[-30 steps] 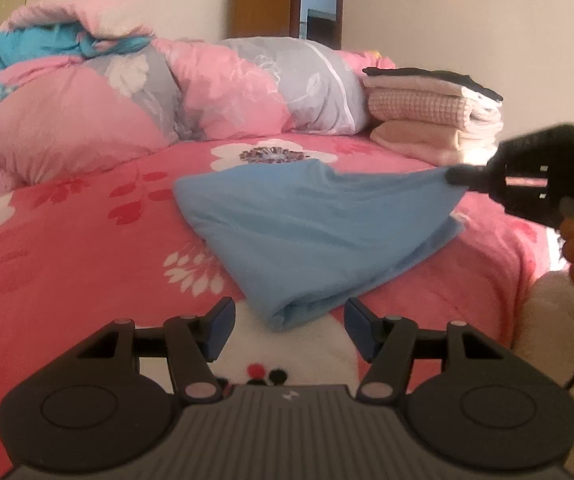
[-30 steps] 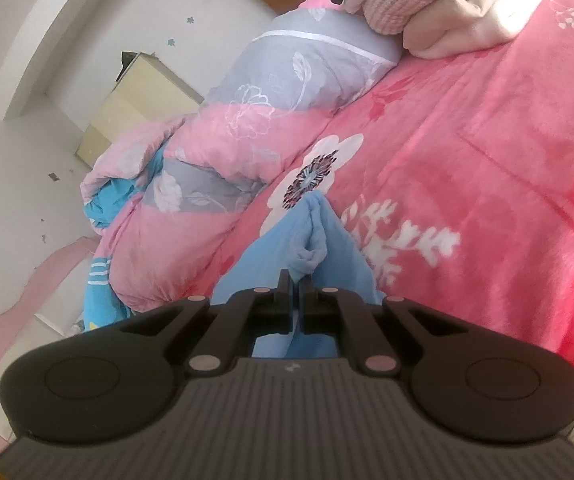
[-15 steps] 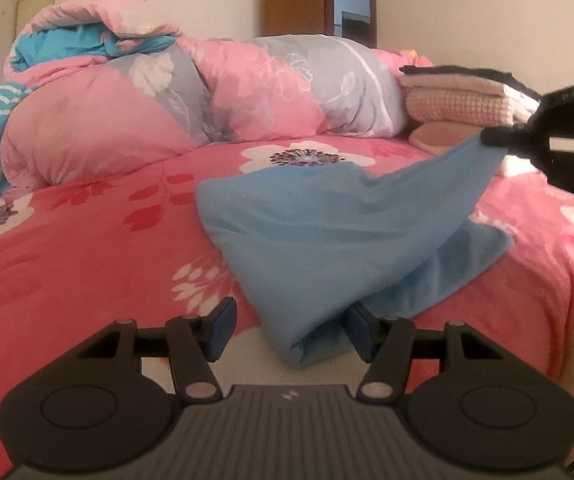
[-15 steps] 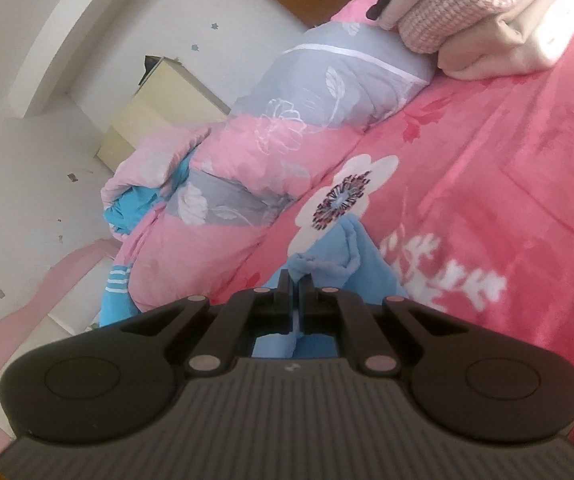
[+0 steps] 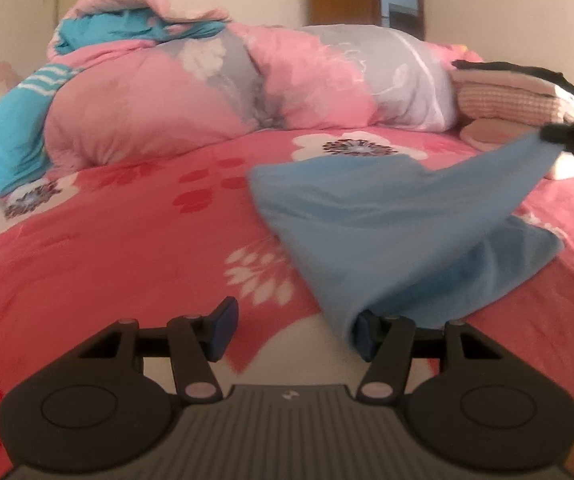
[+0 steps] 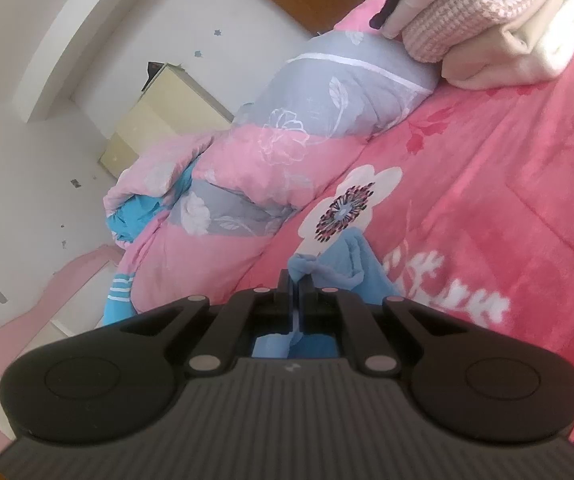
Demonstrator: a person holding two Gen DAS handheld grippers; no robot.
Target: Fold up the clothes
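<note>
A light blue garment [image 5: 387,216] lies partly spread on a bed covered by a red floral blanket [image 5: 127,232]. The left gripper [image 5: 293,330] sits low over the blanket with its jaws spread wide and nothing between them. The near folded end of the blue garment droops over its right fingertip [image 5: 365,334], while the left fingertip [image 5: 223,330] is clear of the cloth.

Ahead and to the right of the left gripper, the right gripper [image 5: 547,134] is lifted above the bed, and one corner of the garment rises in a taut slope up to its tip. In the right wrist view, the right gripper [image 6: 295,280] has its jaws pressed together on a bunched blue corner [image 6: 303,266], with more blue cloth hanging below and behind the fingers.

Beyond both grippers, a rolled pink and grey quilt [image 5: 227,88] lies across the far side of the bed. To the quilt's right, just past the raised right gripper, sits a stack of folded clothes [image 6: 499,20] in pink, cream and black.
</note>
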